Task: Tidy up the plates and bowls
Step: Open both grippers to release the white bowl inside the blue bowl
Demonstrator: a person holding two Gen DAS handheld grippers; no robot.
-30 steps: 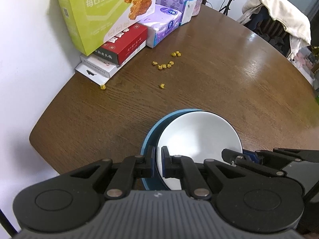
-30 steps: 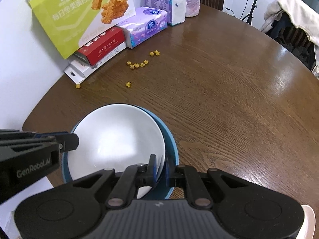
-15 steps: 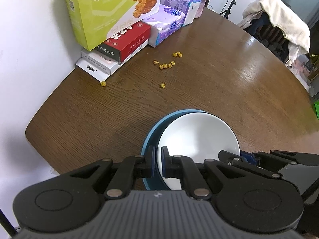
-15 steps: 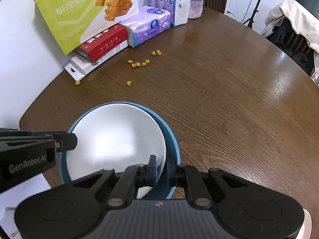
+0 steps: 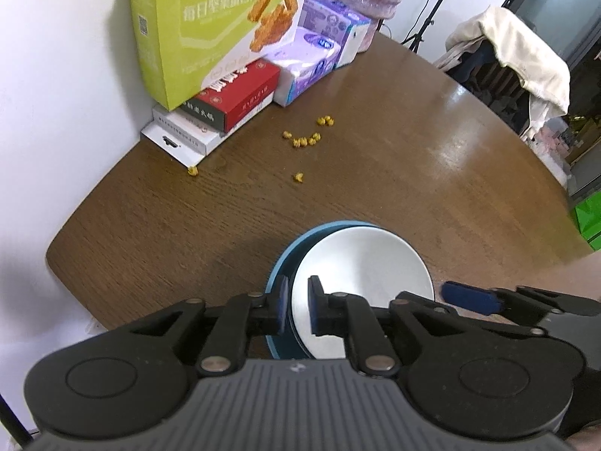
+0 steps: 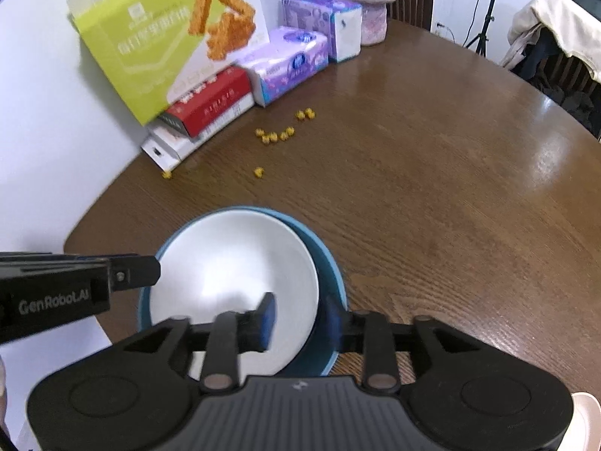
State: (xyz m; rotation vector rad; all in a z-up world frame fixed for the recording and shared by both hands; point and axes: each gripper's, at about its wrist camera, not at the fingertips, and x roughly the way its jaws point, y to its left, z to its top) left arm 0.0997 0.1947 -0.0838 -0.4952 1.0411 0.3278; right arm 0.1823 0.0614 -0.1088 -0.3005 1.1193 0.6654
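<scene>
A white bowl sits nested inside a blue bowl on the brown wooden table, near its front edge. My left gripper straddles the left rims of both bowls; its jaws are opening and a narrow gap shows beside the pads. It shows in the right wrist view as the left gripper. My right gripper straddles the right rims, its jaws opening wide and clear of both. From the left wrist view, the right gripper shows one blue pad.
Against the wall stand a green snack box, a red box on white boxes, and purple tissue packs. Yellow crumbs lie mid-table. A chair draped with cloth stands beyond the far edge. A cream object shows at bottom right.
Both grippers were shut on the nested bowls' rims; now both have opened, the right one much wider. The bowls stay nested in the same spot on the table.
</scene>
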